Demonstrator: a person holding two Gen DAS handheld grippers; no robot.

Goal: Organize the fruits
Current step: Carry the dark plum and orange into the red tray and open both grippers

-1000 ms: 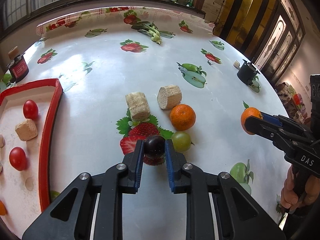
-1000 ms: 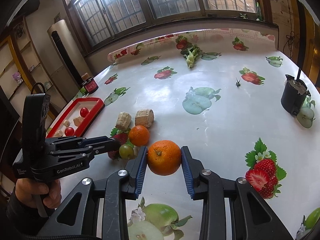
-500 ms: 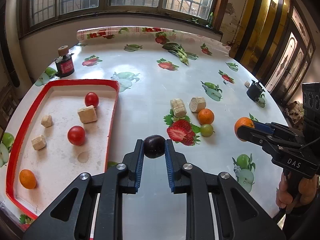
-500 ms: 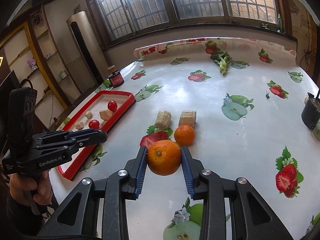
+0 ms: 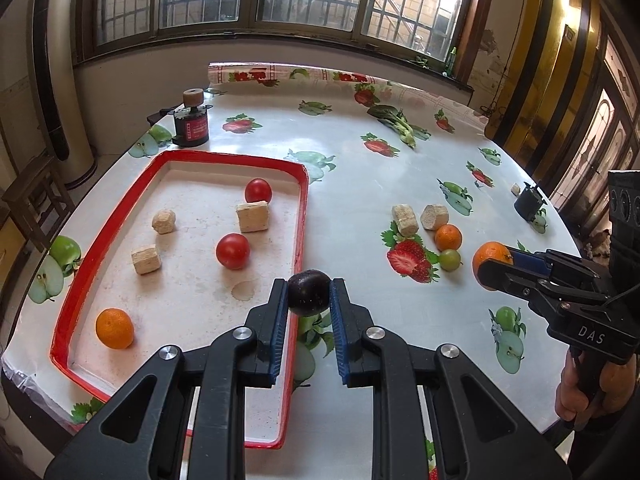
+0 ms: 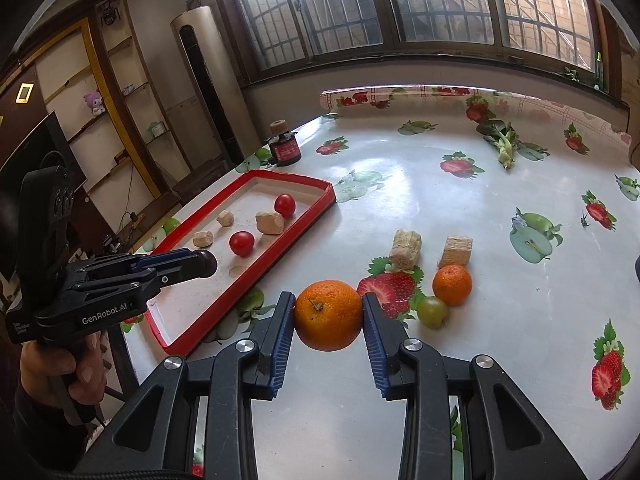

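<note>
L gripper (image 5: 309, 295), clamped on plum (image 5: 309, 293), had swung from fruit pile to over tray (image 5: 301, 216) edge; R gripper (image 6: 329, 314) w/ orange (image 6: 329, 315) followed. Drop-off looked next.

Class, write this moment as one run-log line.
left claw: shut on plum | right claw: shut on orange | red tray: neither fruit in it yet

Tray (image 5: 302, 216) at table's (image 5: 360, 184) left edge; tomatoes (image 5: 233, 251) inside; jar (image 5: 192, 125) at far-left corner behind it.
</note>
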